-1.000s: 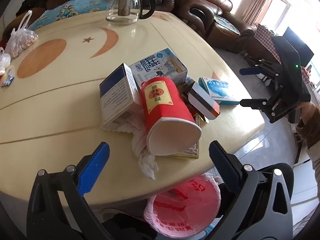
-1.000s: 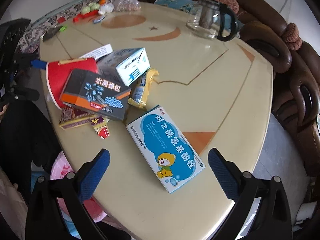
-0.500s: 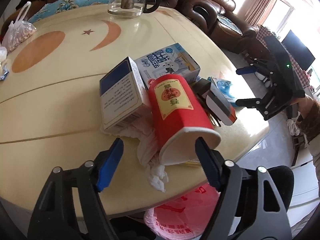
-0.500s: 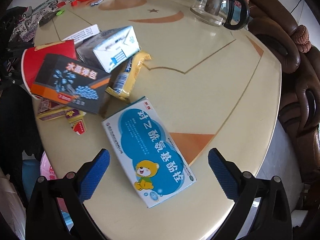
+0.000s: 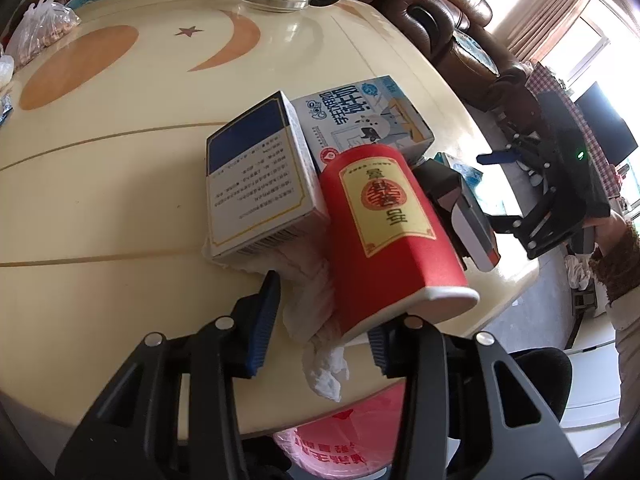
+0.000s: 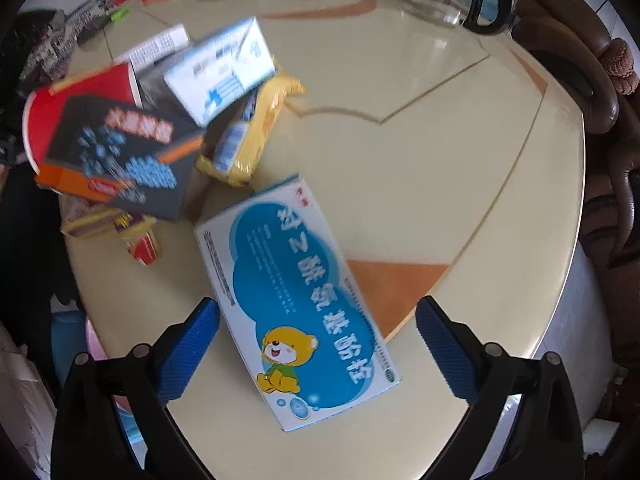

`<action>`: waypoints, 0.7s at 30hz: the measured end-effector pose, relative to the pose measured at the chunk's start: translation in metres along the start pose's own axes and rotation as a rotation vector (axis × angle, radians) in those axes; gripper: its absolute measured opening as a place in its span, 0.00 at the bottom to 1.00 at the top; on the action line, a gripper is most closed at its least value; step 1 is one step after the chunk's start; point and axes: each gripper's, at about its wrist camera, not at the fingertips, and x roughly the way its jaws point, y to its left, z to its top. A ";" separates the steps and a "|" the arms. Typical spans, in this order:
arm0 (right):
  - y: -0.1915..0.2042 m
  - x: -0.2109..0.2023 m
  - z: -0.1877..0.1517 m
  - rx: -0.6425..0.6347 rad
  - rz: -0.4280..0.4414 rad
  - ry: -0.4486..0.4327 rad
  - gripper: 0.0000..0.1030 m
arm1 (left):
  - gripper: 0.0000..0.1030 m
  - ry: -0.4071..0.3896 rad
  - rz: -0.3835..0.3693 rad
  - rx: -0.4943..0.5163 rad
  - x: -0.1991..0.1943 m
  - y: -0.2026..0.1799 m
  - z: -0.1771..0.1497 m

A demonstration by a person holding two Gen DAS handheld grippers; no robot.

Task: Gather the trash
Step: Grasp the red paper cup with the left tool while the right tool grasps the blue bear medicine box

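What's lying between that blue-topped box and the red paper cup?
In the left wrist view, crumpled white tissue lies between the blue-topped box and the red paper cup, spilling toward the table edge.

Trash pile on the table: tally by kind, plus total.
Boxes: 4 (navy-topped box, pale blue carton, black-and-orange box, bear box)
Red paper cup: 1
Yellow wrapper: 1
Tissue: 1
Small red-and-yellow packs: 2, blurred, so less sure
Total: 9
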 end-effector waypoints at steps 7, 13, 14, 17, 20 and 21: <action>-0.005 -0.005 -0.001 0.132 0.010 -0.026 0.70 | 0.20 0.008 -0.001 -0.017 0.000 0.002 0.000; 0.000 -0.006 -0.004 0.244 -0.049 -0.029 0.66 | 0.15 -0.001 0.003 -0.019 -0.003 -0.002 -0.003; 0.000 -0.006 -0.003 0.246 -0.061 -0.030 0.66 | 0.14 -0.006 0.008 -0.022 -0.005 -0.003 -0.003; -0.002 -0.007 -0.002 0.292 -0.068 -0.035 0.66 | 0.09 -0.024 0.001 -0.027 -0.009 -0.004 -0.004; 0.000 -0.014 -0.001 0.311 -0.083 -0.045 0.66 | 0.07 -0.044 0.008 -0.033 -0.017 -0.004 -0.007; -0.001 -0.017 -0.001 0.318 -0.086 -0.049 0.66 | 0.05 -0.045 0.010 -0.033 -0.019 -0.005 -0.007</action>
